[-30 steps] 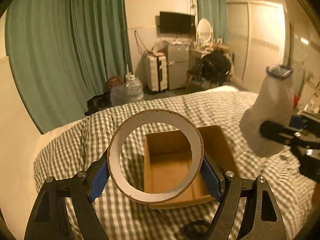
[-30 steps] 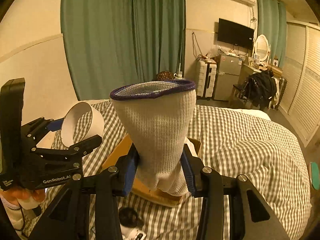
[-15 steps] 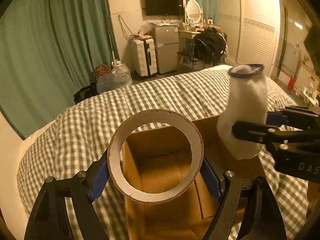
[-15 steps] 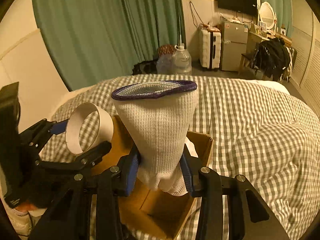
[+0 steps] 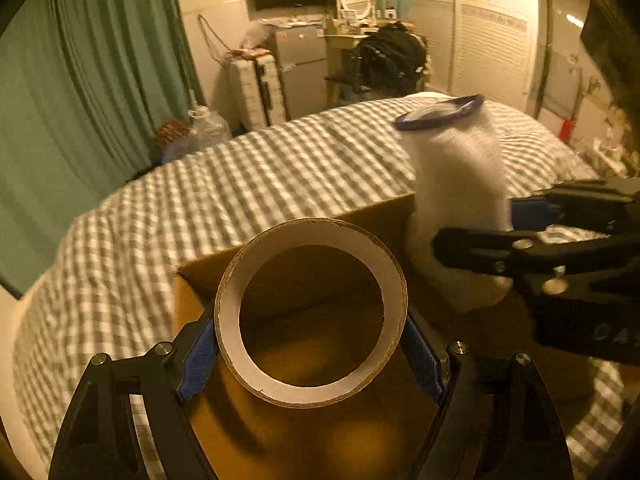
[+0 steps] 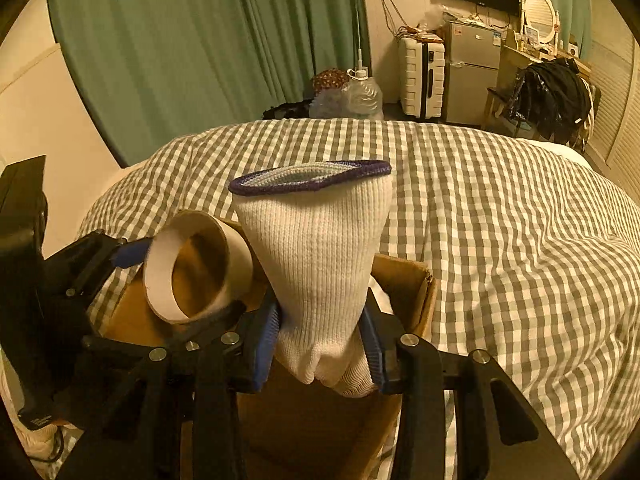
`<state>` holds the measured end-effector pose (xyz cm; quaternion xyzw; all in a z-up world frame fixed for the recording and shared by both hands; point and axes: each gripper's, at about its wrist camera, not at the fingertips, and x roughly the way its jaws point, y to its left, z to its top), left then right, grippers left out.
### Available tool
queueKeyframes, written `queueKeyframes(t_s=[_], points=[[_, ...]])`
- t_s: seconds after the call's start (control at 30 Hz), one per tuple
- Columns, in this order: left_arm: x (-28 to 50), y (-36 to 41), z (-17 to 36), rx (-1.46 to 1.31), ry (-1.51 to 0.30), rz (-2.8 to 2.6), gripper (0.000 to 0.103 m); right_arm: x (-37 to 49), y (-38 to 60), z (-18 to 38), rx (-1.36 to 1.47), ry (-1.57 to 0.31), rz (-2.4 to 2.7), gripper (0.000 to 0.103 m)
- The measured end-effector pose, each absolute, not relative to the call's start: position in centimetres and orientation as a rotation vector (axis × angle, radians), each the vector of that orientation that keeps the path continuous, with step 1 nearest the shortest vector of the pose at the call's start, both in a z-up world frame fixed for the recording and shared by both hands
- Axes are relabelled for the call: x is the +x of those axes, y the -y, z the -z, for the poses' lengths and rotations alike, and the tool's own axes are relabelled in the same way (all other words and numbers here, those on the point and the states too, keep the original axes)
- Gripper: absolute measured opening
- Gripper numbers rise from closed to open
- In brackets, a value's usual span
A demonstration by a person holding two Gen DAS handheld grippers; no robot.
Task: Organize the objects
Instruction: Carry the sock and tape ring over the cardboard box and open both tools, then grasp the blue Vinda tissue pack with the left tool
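Note:
My left gripper (image 5: 312, 344) is shut on a white cardboard ring (image 5: 228, 320), held just above the open cardboard box (image 5: 280, 448) on the bed. The ring also shows in the right wrist view (image 6: 158, 276). My right gripper (image 6: 320, 332) is shut on a white knitted sock with a dark blue cuff (image 6: 320, 256), held upright over the right part of the box (image 6: 404, 280). In the left wrist view the sock (image 5: 456, 200) and the right gripper (image 5: 476, 232) are at the right, beside the ring.
The box sits on a grey-and-white checked bedspread (image 6: 500, 220). Green curtains (image 6: 200, 40), a white suitcase (image 6: 422, 76), a water jug (image 6: 362, 94) and a chair with a black bag (image 6: 552, 96) stand beyond the bed.
Both grippers have moved forward and down over the box. The ring and the sock now hang close above its opening, nearer to each other.

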<state>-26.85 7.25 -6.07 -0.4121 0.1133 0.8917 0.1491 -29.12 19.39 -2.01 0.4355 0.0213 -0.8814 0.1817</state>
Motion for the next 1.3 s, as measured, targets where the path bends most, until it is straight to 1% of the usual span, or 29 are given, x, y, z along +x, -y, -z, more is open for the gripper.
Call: queueKeyframes(t_s=[0.03,0.1,0.13,0.17,0.2,0.33,0.4,0.57,0.73,0.93,1.0,1.1,1.2,1.3], points=[[-26.8,-7.2,6.0,-1.179,-0.329,-2.567,0.084,-29.1,-19.4,2.2,1.234,-0.055,2.483,0.038],[-26.5,-7.2,5.8,-1.172,-0.349,-2.587,0.085,-28.8,-19.4,2.3,1.233,-0.043,2.485,0.043],[-26.5,-7.1,5.7,-1.174,-0.360,-2.593,0.092,-28.8,-19.5,2.2,1.233,-0.038,2.492,0.047],[-26.4,-7.0,5.5,-1.181,-0.377,-2.617,0.100,-28.7,-19.6,2.0,1.232,-0.026,2.496,0.062],[-26.1,-7.0,5.2,-1.178,-0.390,-2.640,0.101,-28.5,-19.6,1.6,1.227,-0.006,2.501,0.075],[-24.5,-6.7,3.5,-1.155,-0.404,-2.654,0.101,-27.4,-21.0,-1.6,1.168,0.116,2.537,0.076],[-23.3,-6.6,2.1,-1.149,-0.420,-2.675,0.101,-26.5,-21.4,-3.4,1.146,0.121,2.566,0.079],[-19.9,-5.3,-1.8,-1.161,-0.385,-2.700,0.102,-22.6,-22.0,-8.5,1.070,0.048,2.633,0.079],[-15.8,-3.1,-5.3,-1.175,-0.338,-2.721,0.102,-16.8,-22.0,-12.9,1.000,-0.039,2.661,0.079],[-9.7,-1.4,-7.8,-1.159,-0.419,-2.712,0.102,-9.3,-22.2,-16.6,0.943,-0.147,2.667,0.079],[-8.2,-0.8,-8.0,-1.153,-0.440,-2.717,0.103,-6.8,-22.2,-17.2,0.926,-0.192,2.673,0.079],[-5.7,0.0,-7.3,-1.175,-0.418,-2.711,0.103,-4.2,-22.0,-17.0,0.928,-0.239,2.663,0.079],[-3.5,0.7,-5.7,-1.196,-0.348,-2.706,0.103,-2.1,-21.8,-15.6,0.953,-0.276,2.637,0.079],[-1.3,0.7,-3.5,-1.162,-0.298,-2.725,0.103,-0.2,-21.5,-12.5,0.976,-0.277,2.604,0.079]])
